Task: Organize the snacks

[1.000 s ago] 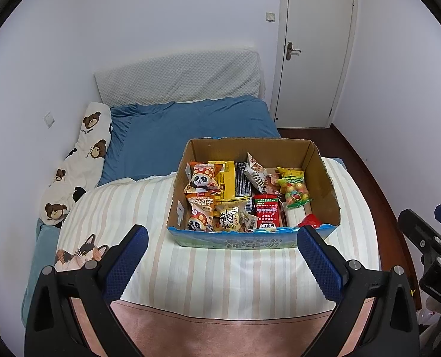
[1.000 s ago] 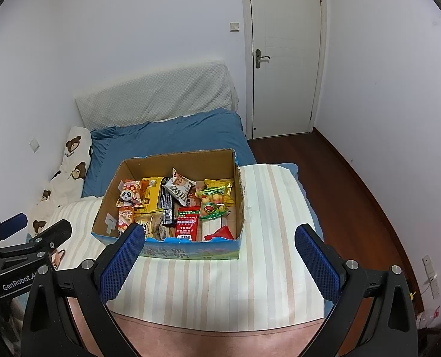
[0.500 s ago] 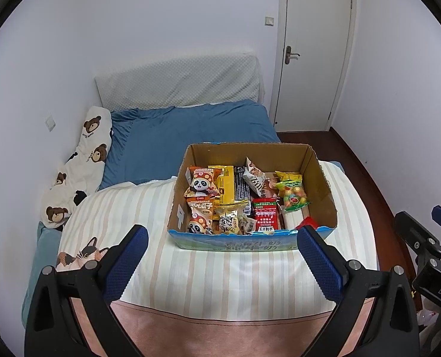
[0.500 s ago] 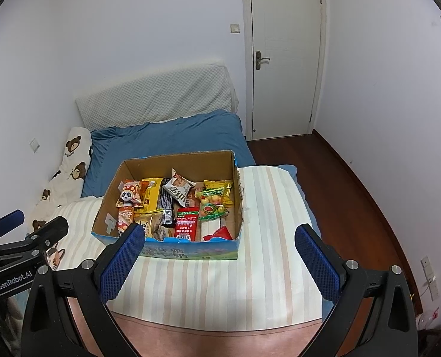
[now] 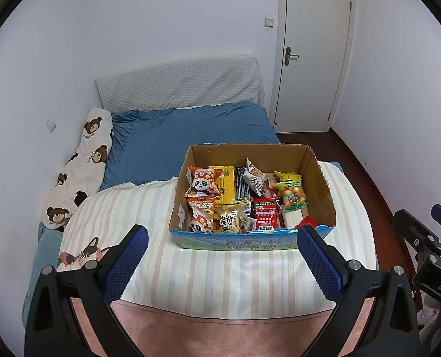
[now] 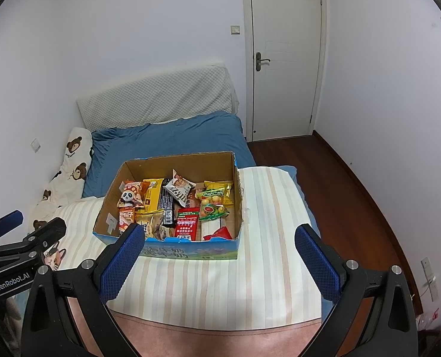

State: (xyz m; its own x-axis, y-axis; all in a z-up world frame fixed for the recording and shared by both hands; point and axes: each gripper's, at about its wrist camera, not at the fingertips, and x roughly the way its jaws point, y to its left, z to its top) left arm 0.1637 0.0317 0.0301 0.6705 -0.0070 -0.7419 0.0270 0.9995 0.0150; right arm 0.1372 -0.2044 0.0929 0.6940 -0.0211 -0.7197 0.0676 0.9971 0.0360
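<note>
An open cardboard box (image 5: pixel 320 175) (image 6: pixel 113 196) sits on the striped blanket, filled with several snack packets: a panda packet (image 5: pixel 202 182) (image 6: pixel 128 194), a red packet (image 5: pixel 265 212) (image 6: pixel 187 222), a green candy bag (image 5: pixel 290 192) (image 6: pixel 211 205). My left gripper (image 5: pixel 221 238) hovers open in front of the box, nothing between its fingers. My right gripper (image 6: pixel 219 238) is open too, just short of the box's front wall. Each gripper shows at the edge of the other's view.
The box rests on a bed with a striped blanket (image 5: pixel 220 273), a blue sheet (image 5: pixel 190 131) behind and a bear-print pillow (image 5: pixel 80 166) by the left wall. A white door (image 6: pixel 283 56) and wooden floor (image 6: pixel 354 196) lie to the right.
Both views have pulled back and risen a little, so the box sits slightly lower and farther. Both grippers stay open; the snacks have not moved.
</note>
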